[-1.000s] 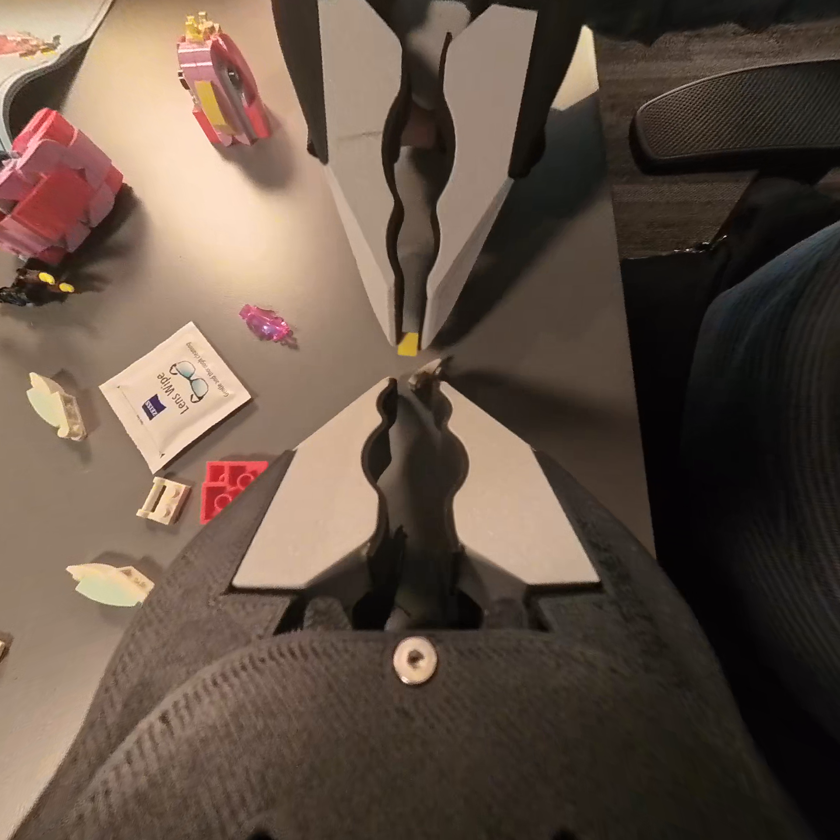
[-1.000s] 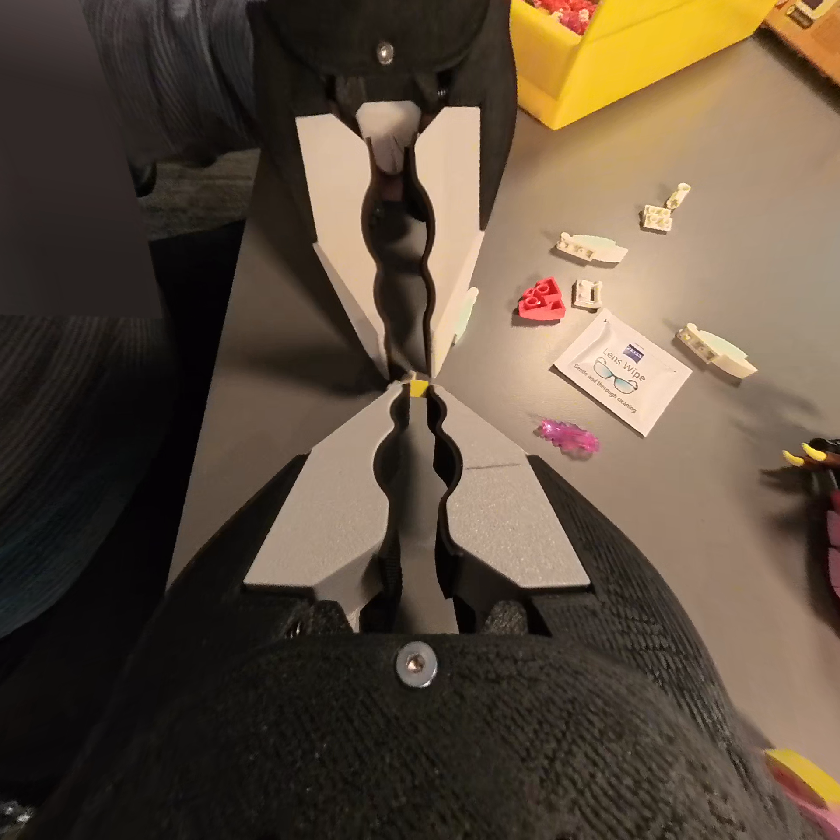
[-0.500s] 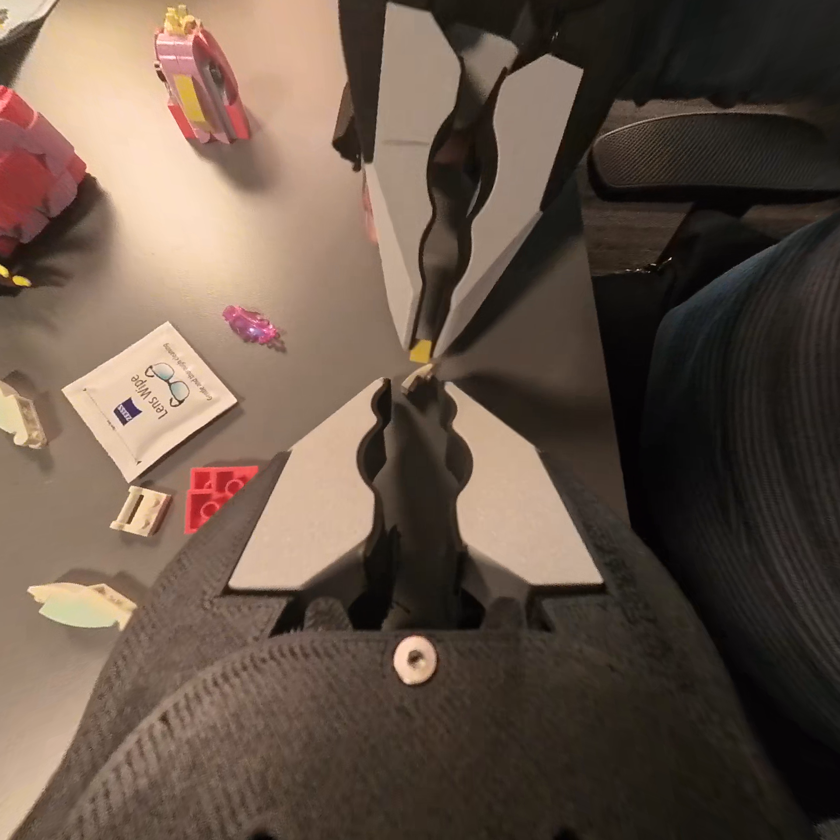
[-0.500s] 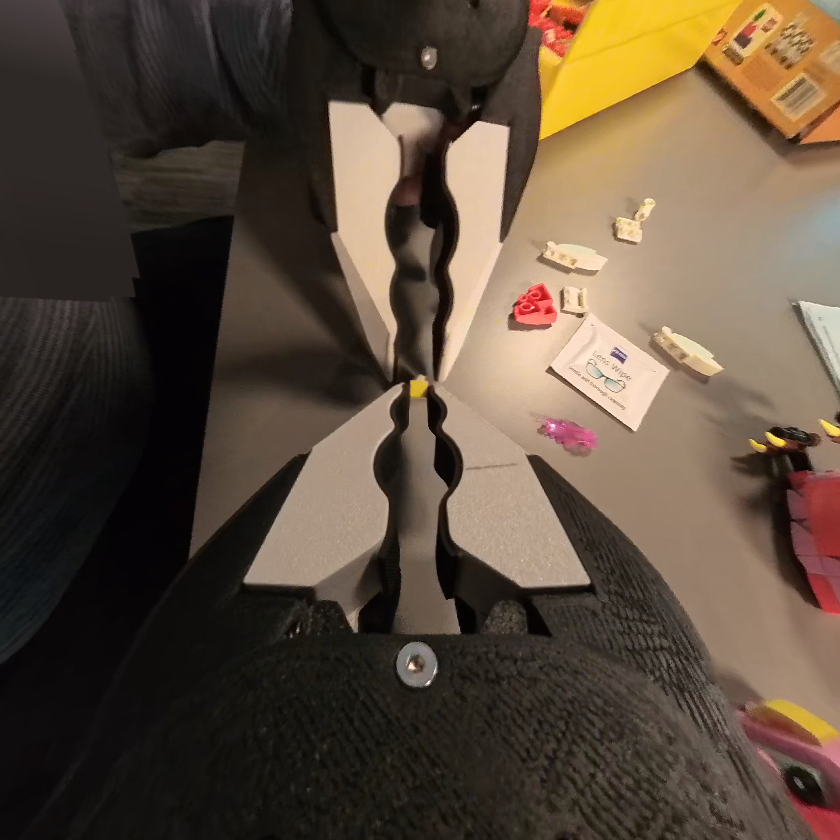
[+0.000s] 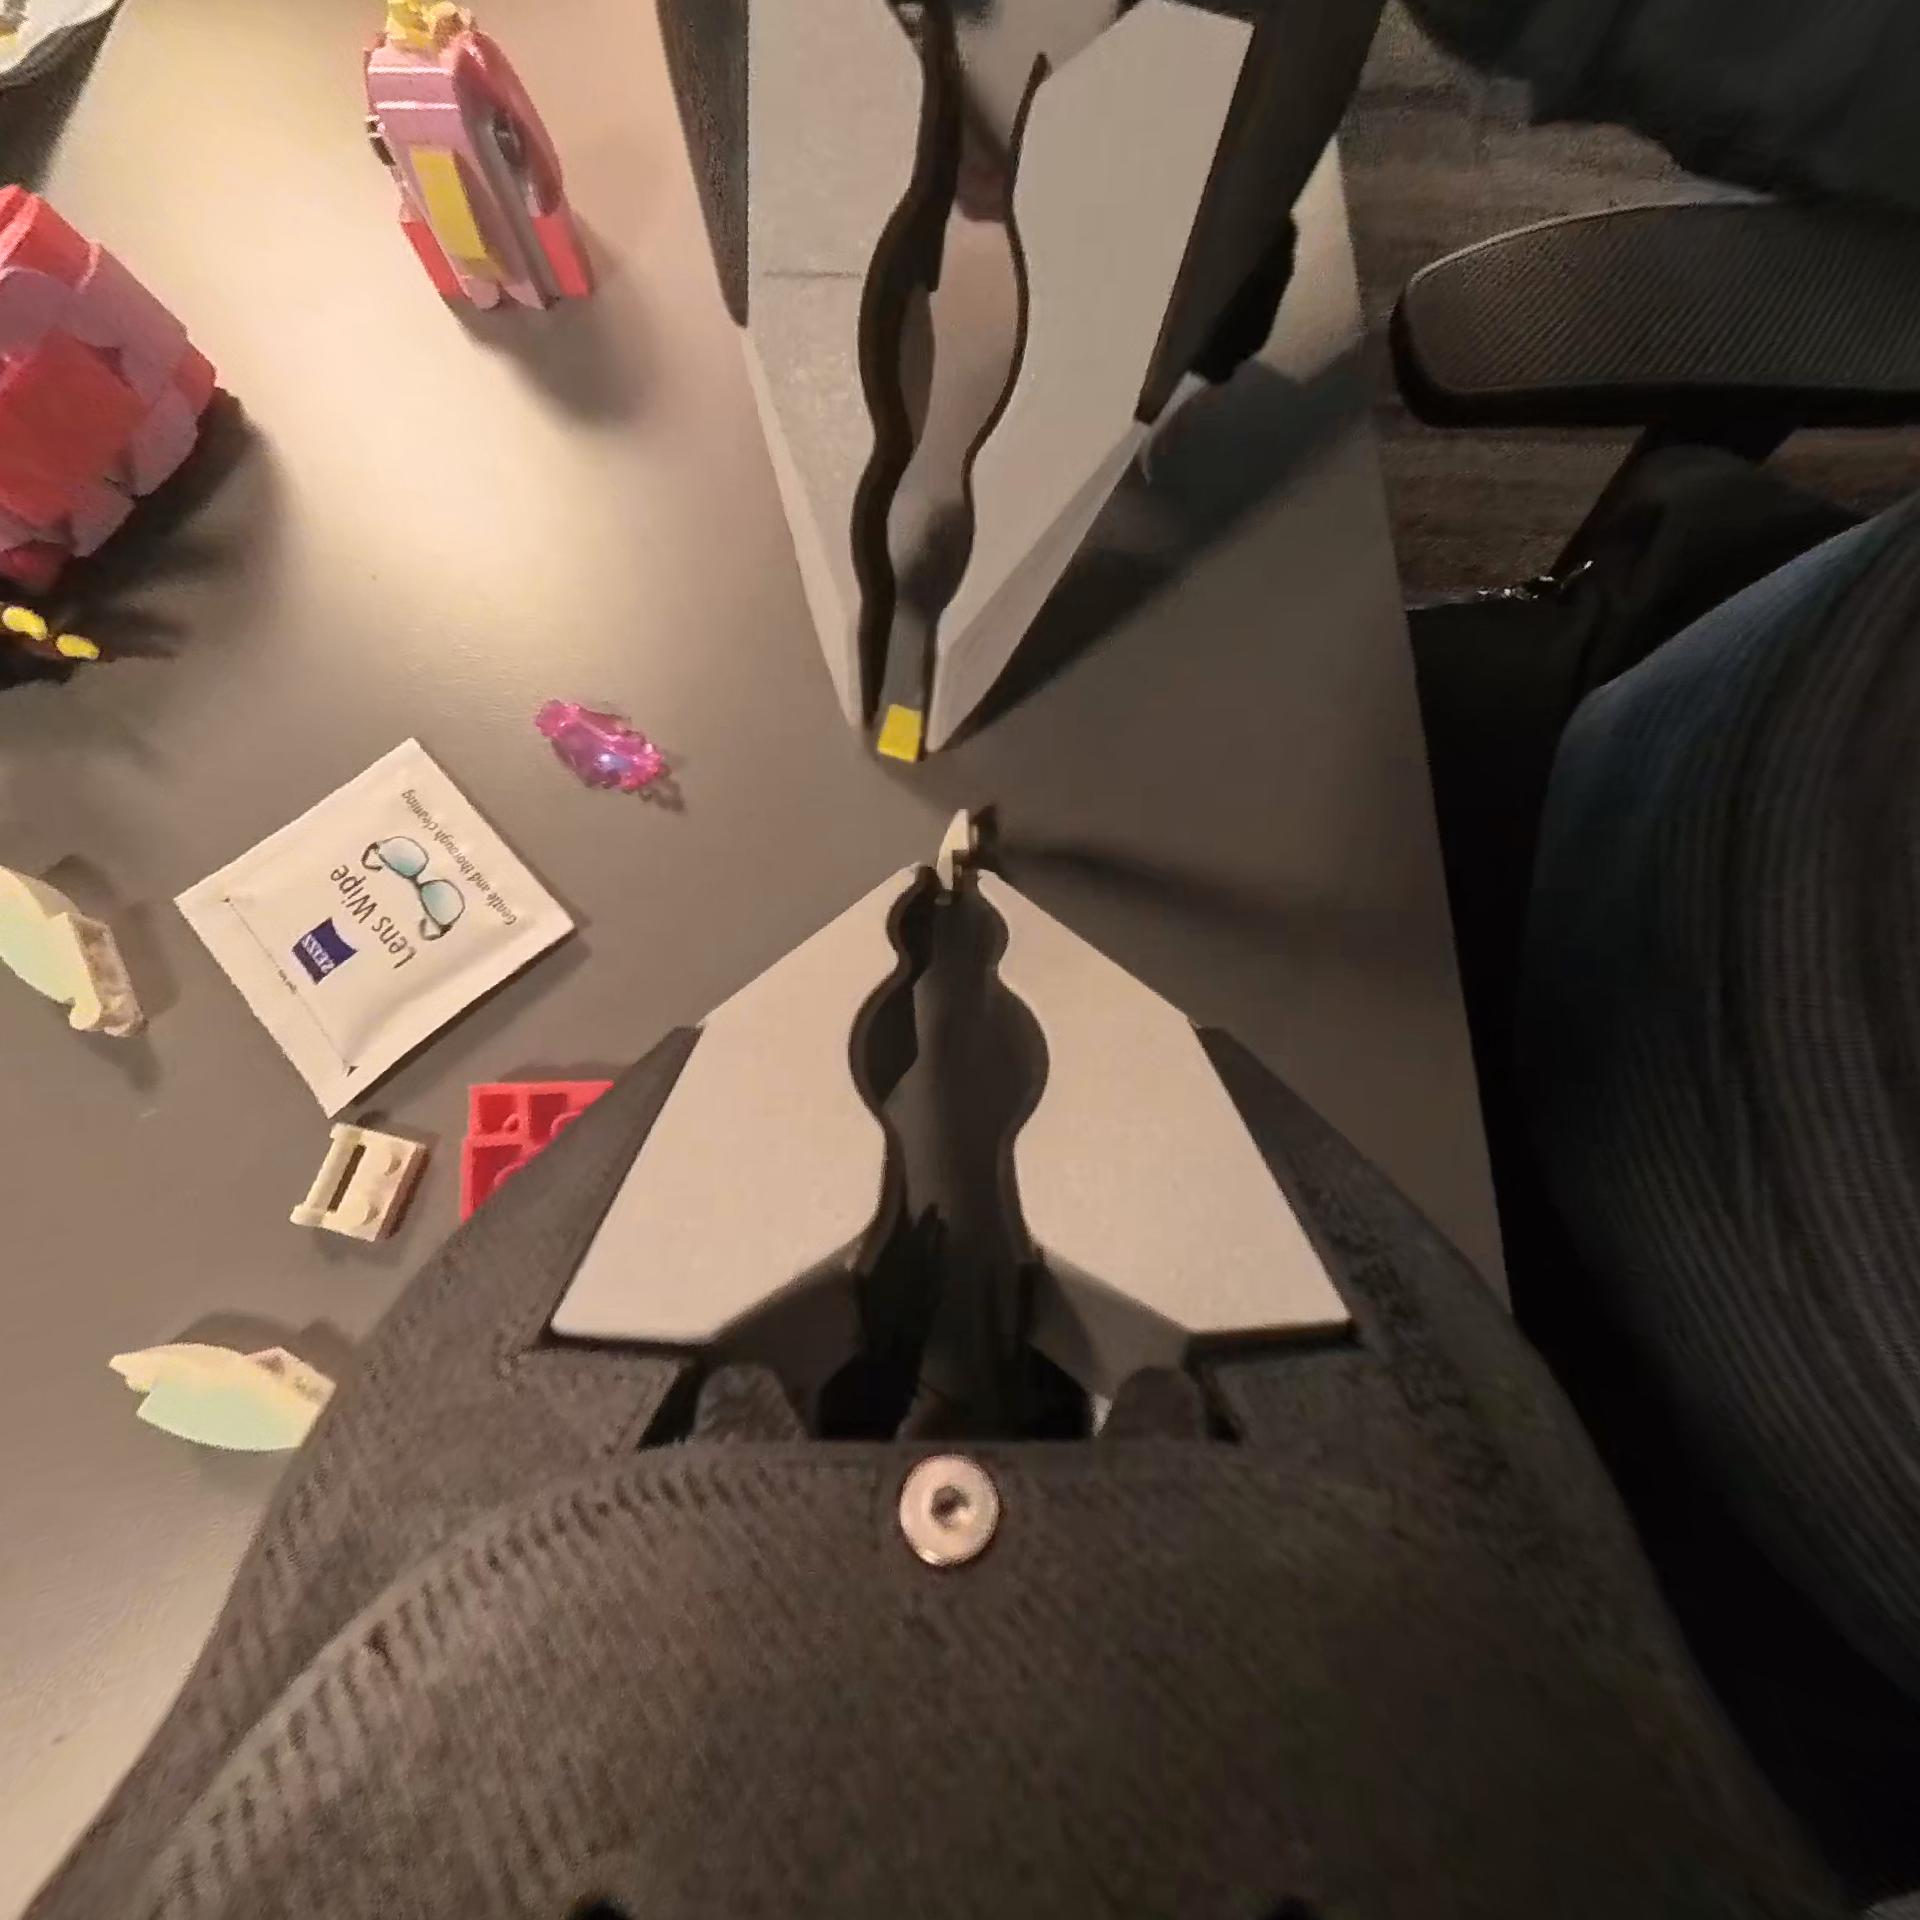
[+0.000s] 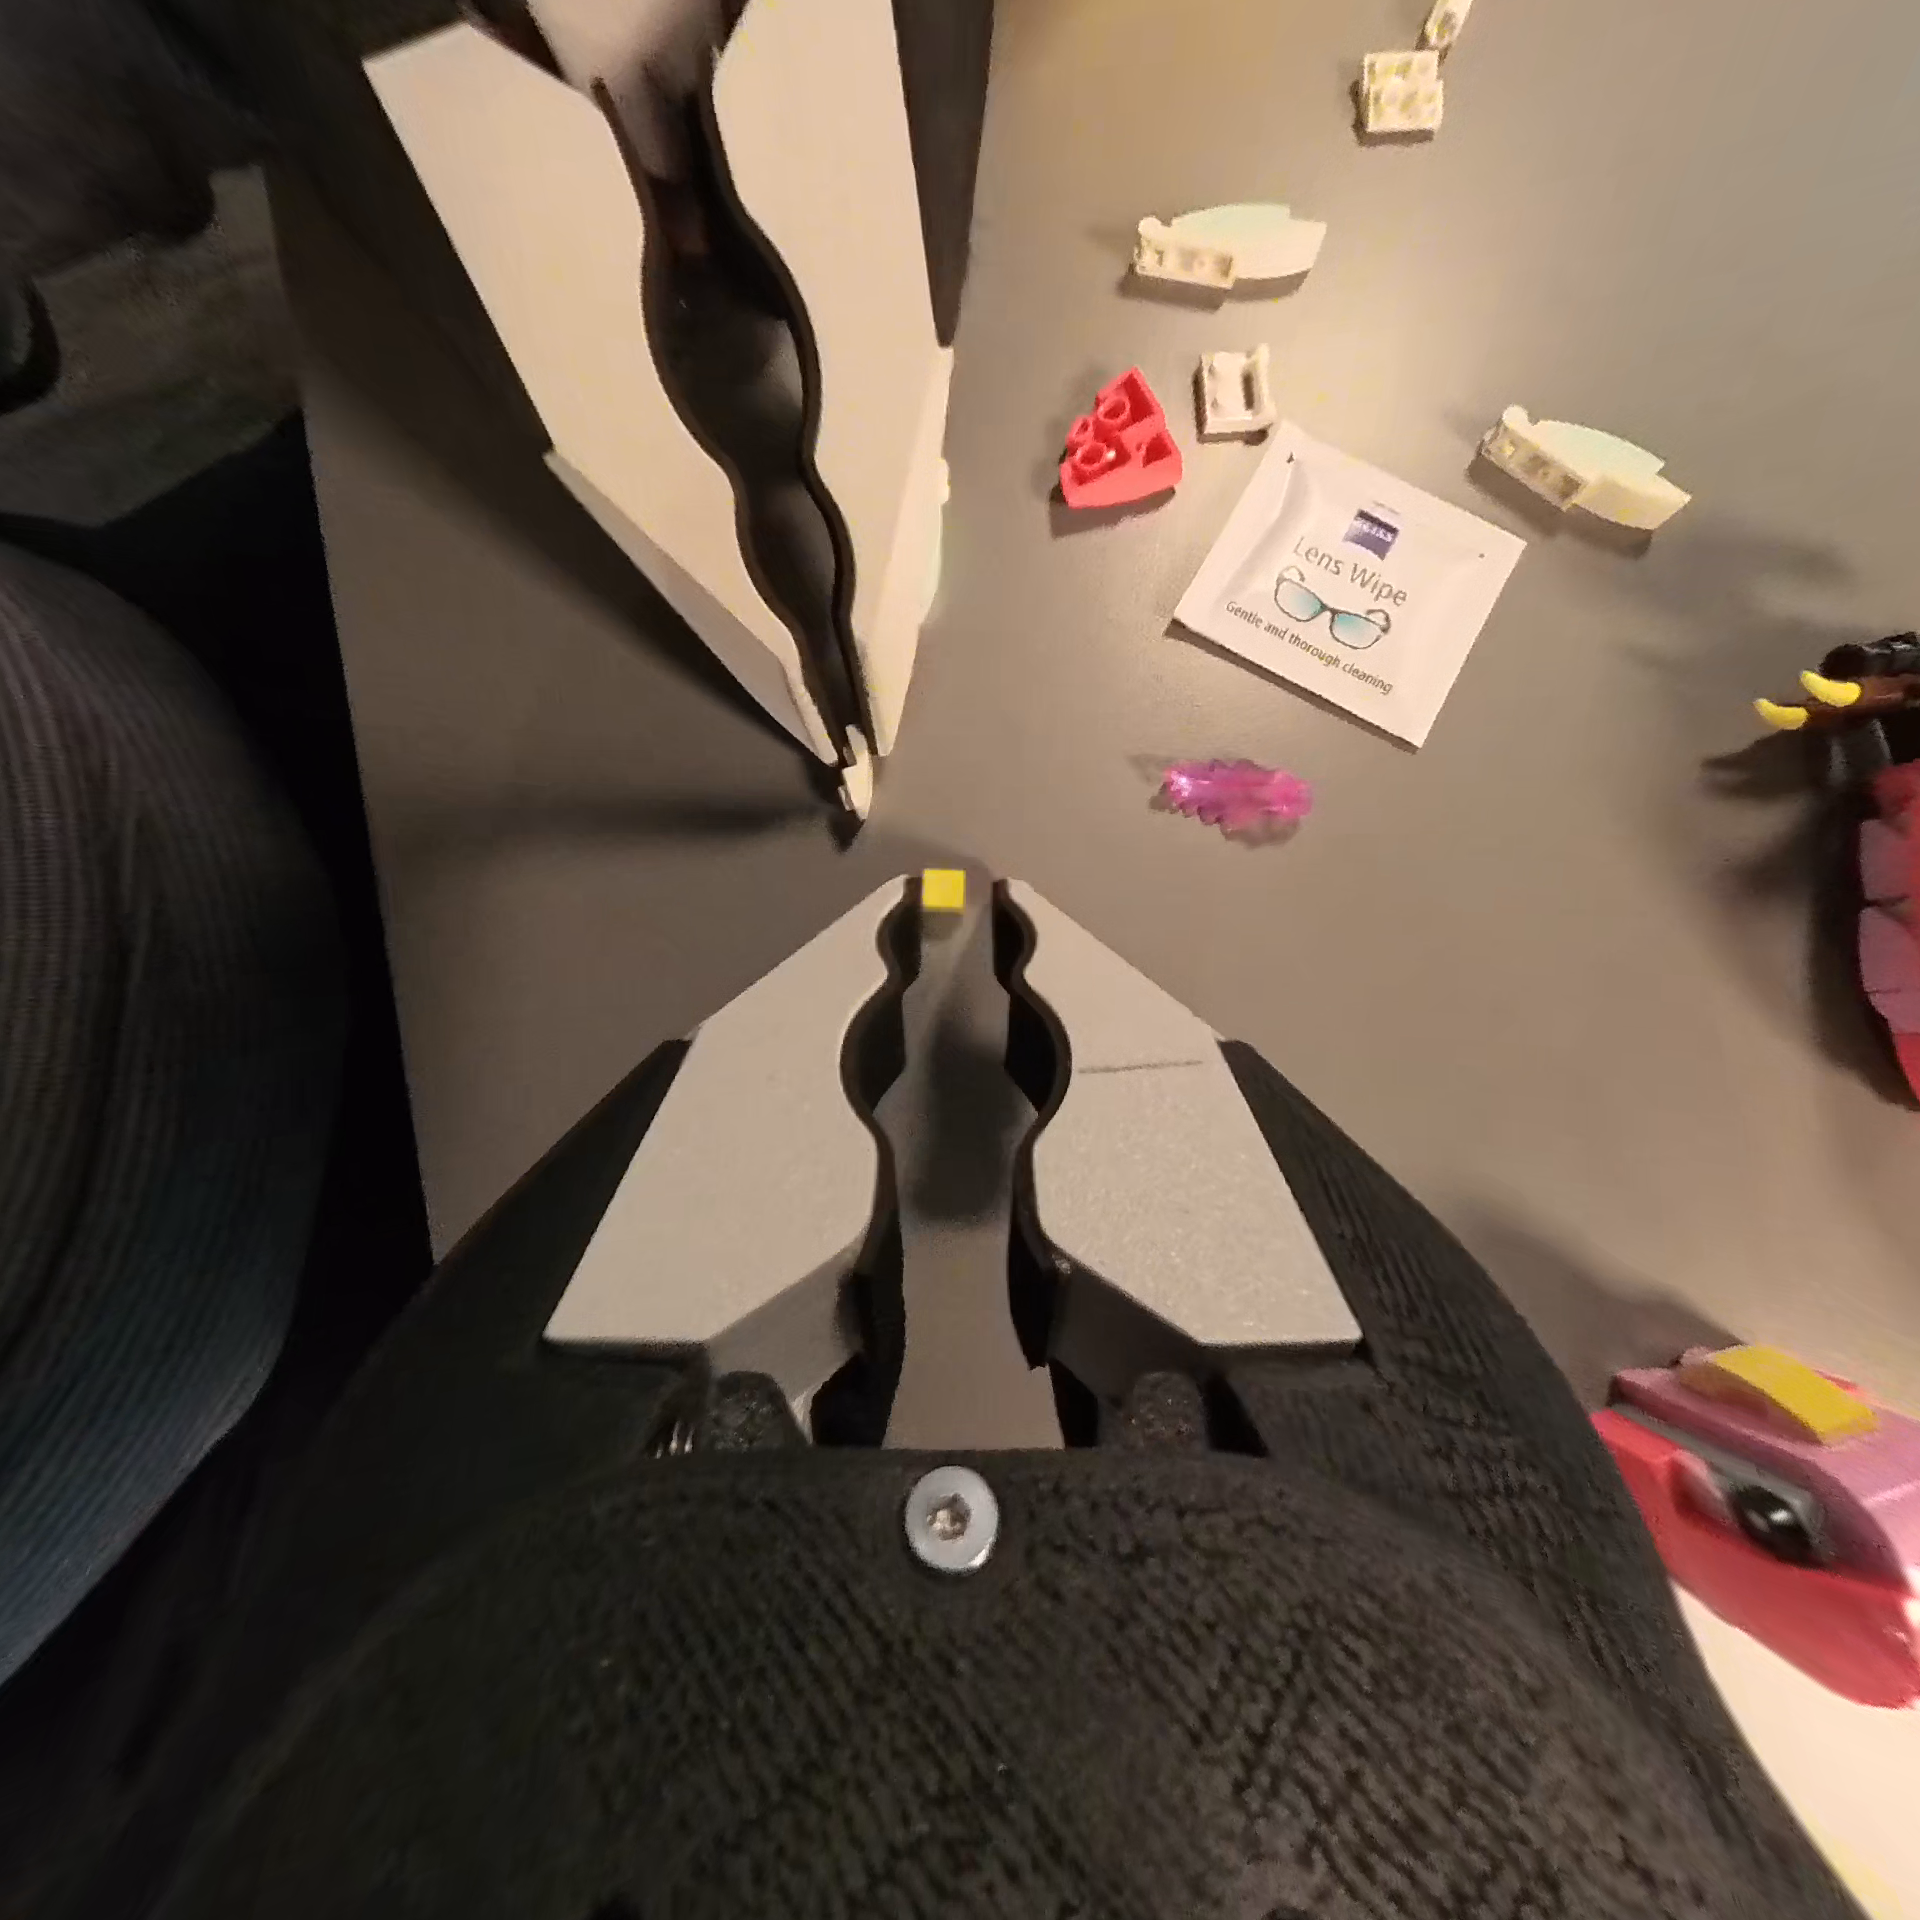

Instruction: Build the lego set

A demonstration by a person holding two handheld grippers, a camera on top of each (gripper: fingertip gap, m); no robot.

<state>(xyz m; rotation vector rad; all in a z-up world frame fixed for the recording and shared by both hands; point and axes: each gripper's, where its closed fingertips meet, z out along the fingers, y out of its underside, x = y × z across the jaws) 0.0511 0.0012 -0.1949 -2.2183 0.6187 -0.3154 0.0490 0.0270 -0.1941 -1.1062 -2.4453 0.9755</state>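
Note:
My left gripper point(image 5: 948, 883) is shut on a small cream piece point(image 5: 954, 844), which sticks out past its tips just above the grey table point(image 5: 727, 540). The right wrist view shows the same gripper point(image 6: 847, 753) and cream piece point(image 6: 854, 777). My right gripper point(image 6: 951, 891) faces it tip to tip, a short way off. A small yellow square tile point(image 6: 943, 891) sits between its fingertips. The tile lies against the left finger, and a gap shows on its right side, so the jaws are open. The tile also shows in the left wrist view point(image 5: 899, 732).
On the table lie a white wipe sachet point(image 5: 374, 914), a pink translucent piece point(image 5: 597, 743), a red brick point(image 6: 1117, 447), several cream pieces point(image 6: 1226, 244) and a pink toy car point(image 5: 468, 177). The table edge, a chair armrest point(image 5: 1662, 301) and a person's leg point(image 5: 1745, 1039) are on the right. Only a small space, under 4 cm, lies between the two pairs of fingers. From the left gripper's tips to the red brick point(image 6: 1117, 447) is close to 8 cm. Look for it in the left wrist view point(image 5: 535, 1129) too.
My left fingers have closed onto the cream piece, which now stands more upright. My right fingers have parted around the yellow tile. The two grippers' tips have drawn slightly apart.

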